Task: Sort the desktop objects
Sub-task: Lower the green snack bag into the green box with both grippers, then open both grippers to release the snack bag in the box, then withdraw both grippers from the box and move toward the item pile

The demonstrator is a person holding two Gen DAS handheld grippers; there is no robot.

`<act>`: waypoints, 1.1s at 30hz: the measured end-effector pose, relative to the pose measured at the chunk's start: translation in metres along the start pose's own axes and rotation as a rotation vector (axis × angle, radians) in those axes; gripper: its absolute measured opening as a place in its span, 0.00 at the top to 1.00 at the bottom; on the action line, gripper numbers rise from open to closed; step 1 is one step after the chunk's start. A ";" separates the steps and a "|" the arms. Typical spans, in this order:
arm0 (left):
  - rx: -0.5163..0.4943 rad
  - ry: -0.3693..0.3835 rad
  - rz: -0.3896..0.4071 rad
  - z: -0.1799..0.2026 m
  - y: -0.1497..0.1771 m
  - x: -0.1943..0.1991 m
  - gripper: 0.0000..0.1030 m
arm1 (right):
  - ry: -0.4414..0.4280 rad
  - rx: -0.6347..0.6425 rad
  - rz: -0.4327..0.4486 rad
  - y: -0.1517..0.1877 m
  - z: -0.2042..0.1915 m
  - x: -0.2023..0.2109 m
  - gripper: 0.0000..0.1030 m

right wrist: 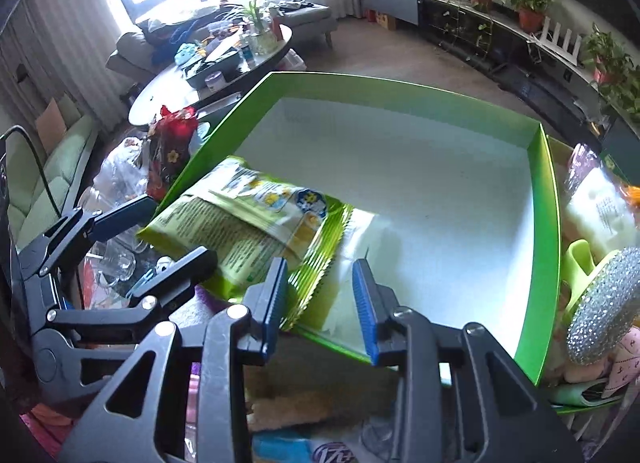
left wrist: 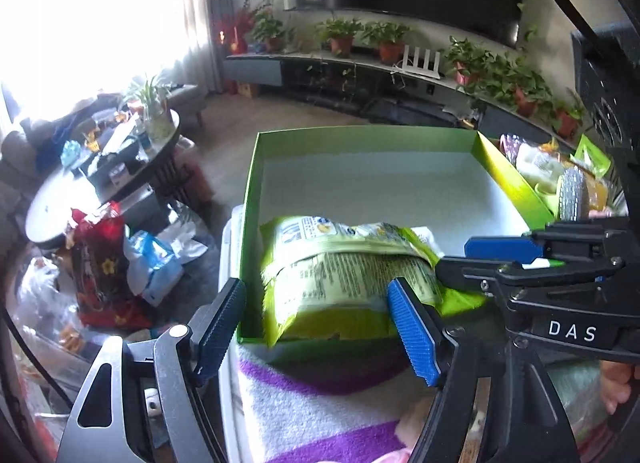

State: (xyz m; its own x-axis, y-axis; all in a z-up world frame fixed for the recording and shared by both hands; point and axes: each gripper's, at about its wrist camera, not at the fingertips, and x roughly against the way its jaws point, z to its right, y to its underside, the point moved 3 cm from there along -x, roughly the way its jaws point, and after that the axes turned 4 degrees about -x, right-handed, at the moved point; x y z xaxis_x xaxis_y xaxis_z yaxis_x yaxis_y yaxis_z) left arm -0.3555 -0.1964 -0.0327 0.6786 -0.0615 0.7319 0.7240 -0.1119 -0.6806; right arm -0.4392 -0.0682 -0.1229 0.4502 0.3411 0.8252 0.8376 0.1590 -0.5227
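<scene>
left gripper point(left wrist: 316, 327) sitting wide open, gripping nothing; its left finger hanging outside green box point(left wrist: 251, 191) wall, right finger just beside snack bag point(left wrist: 344, 279); bag lying inside box at near-left corner, right between those fingers; right gripper point(right wrist: 320, 307) hovering at box's near edge, fingers partly open, nothing clamped; bag's crimped end poking in beside its left finger; sparkly silver brush point(right wrist: 600, 303) sitting right of right finger, in neighbouring tray
</scene>
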 end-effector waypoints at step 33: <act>0.092 0.015 0.173 0.001 0.005 0.093 0.25 | 0.014 0.000 0.067 0.010 0.003 0.065 0.62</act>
State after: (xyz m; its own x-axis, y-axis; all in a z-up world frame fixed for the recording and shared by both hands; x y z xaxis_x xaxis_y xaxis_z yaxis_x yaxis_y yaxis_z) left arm -0.2884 -0.2017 0.0319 0.7925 -0.0867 0.6037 0.6054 -0.0075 -0.7959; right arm -0.4022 -0.0419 -0.0754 0.5100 0.3380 0.7910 0.8050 0.1364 -0.5773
